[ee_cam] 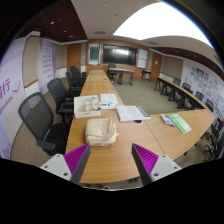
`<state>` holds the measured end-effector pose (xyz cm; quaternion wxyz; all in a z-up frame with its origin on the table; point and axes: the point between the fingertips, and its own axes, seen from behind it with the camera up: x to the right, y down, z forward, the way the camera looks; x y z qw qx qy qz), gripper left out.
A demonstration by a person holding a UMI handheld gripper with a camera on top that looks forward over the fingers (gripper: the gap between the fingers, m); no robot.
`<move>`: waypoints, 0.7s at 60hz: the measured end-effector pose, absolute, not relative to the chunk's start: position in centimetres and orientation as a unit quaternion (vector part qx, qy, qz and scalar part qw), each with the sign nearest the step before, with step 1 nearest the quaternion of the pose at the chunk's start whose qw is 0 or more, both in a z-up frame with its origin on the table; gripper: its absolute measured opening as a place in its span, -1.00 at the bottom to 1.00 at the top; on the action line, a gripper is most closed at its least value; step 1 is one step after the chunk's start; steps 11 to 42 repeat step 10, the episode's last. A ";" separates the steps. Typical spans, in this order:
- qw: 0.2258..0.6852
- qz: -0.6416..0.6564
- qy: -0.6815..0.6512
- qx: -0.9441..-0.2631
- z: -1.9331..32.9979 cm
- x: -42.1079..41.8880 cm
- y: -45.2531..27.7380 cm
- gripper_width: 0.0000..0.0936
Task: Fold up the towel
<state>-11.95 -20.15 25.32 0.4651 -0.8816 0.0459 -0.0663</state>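
A cream towel (99, 129) lies bunched in a loose heap on the long wooden table (110, 150), a little beyond my fingers and slightly left of the gap. My gripper (111, 163) hangs above the table's near end, open, with only bare wood between its purple pads (75, 156). Nothing is held.
Papers and a white sheet (130, 113) lie just past the towel, and a green booklet (179, 122) sits on the right table wing. Black office chairs (40, 118) line the left side. More chairs (186, 93) stand at the right. A screen (117, 52) hangs on the far wall.
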 end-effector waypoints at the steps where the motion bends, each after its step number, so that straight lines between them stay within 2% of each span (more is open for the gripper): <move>1: 0.466 -0.066 0.047 -0.881 25.4 -12.1 -20.5 0.83; 10: 0.468 -0.065 0.047 -0.880 26.0 -12.7 -23.4 0.82; 42: 0.468 -0.065 0.047 -0.880 26.0 -12.7 -23.4 0.82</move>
